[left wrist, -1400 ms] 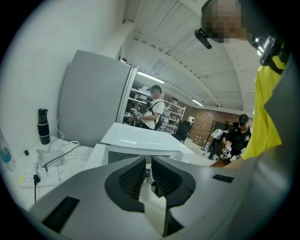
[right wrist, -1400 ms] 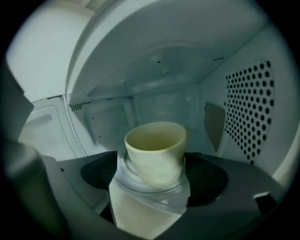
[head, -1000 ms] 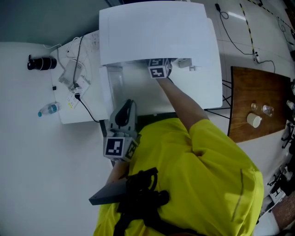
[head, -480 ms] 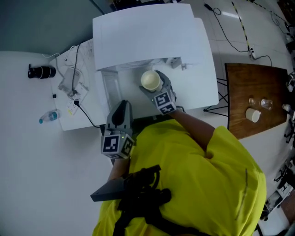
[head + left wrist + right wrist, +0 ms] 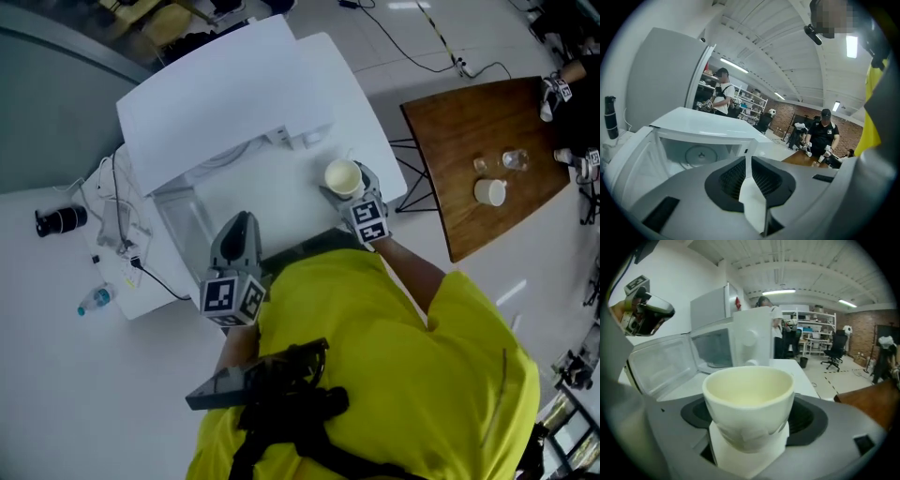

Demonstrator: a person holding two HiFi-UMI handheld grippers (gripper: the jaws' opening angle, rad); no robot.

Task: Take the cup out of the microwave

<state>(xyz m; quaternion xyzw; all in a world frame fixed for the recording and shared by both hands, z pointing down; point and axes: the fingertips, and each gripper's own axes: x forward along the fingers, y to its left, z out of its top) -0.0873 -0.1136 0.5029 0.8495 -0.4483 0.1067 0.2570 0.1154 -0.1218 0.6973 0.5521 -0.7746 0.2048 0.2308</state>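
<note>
A second ago the right gripper (image 5: 354, 194) reaches deep into the microwave (image 5: 225, 103). Half a second ago it holds the cup (image 5: 342, 175) at the mouth of the cavity. Now the cup is fully outside, carried off to the right, level with the microwave's right front corner. The head view has swung as well, so the microwave lies further left and more of the wooden bench (image 5: 450, 131) shows at the right. The left gripper (image 5: 238, 225) has kept its place in front of the open cavity.

The right gripper is clenched on the cup. In the right gripper view the cup (image 5: 748, 399) stands upright between the jaws, its lower half pressed between the white pads, its mouth open and the inside bare. Behind it in that view are the microwave with its door (image 5: 661, 364) swung out to the left.

The left gripper has its jaws together with nothing between them. Its own view looks over them into the cavity, where the turntable (image 5: 700, 154) is seen.
</note>
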